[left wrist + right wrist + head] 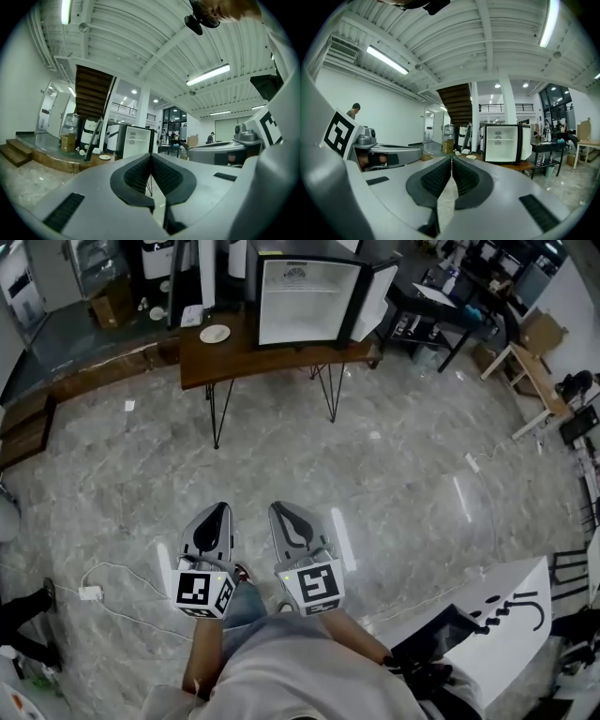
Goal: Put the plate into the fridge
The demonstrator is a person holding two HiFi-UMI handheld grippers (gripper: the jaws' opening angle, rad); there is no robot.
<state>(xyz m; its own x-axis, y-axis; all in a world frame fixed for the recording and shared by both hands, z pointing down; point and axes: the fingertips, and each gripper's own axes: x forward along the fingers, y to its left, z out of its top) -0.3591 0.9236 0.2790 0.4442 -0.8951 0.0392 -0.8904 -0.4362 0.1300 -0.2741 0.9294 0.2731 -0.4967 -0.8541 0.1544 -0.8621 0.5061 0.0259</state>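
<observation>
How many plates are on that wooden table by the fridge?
1. The white plate lies on the wooden table, left of the open mini fridge. Others could be hidden behind the fridge.

Your floor (394,484) is glossy grey marble; table (281,357) brown wood, thin metal legs (214,413); left gripper (151,158), right gripper (451,161) matt grey plastic, pads (436,178) black, ribbed.

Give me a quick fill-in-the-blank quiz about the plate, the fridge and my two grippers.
In the head view, the plate lies on the table, to the ____ of the fridge.
The fridge door stands ____.
The left gripper and right gripper both have jaws ____, nothing between them.
Missing words: left, open, shut.
</observation>
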